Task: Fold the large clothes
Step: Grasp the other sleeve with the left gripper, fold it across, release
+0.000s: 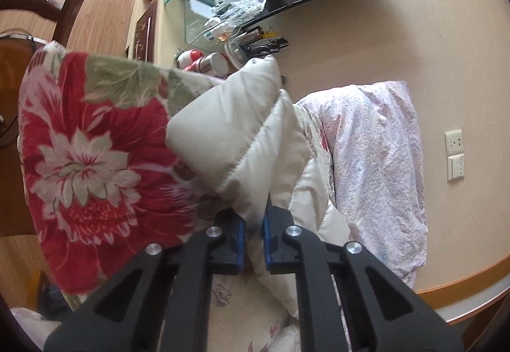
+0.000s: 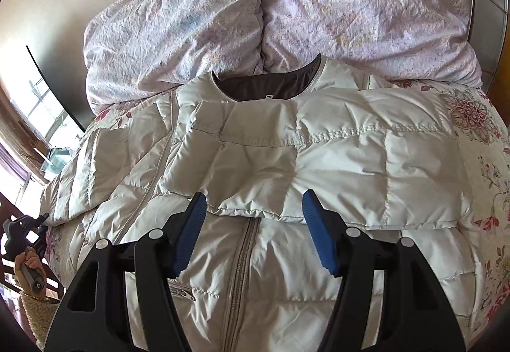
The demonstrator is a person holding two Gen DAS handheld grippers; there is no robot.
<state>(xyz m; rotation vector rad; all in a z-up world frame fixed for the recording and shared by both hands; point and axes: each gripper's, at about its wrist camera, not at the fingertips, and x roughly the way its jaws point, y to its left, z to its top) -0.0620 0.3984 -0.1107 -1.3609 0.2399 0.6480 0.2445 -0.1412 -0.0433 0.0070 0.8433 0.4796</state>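
L claw point(image 1: 253, 224) is clenched on a fold of the white puffer jacket point(image 2: 255, 160), fabric pinched betw. its blue pads; the sleeve point(image 1: 229, 116) rises ahead of it, w/ the red floral bedspread point(image 1: 95, 144) to its left. R claw point(image 2: 253, 211) is released, jaws wide apart, hovering over the jacket front w/ the zipper point(image 2: 239, 256) just below it. Jacket lies flat on the bed, collar away from R claw, other sleeve folded across the chest. Pink duvet point(image 2: 255, 17) bunched beyond the collar.
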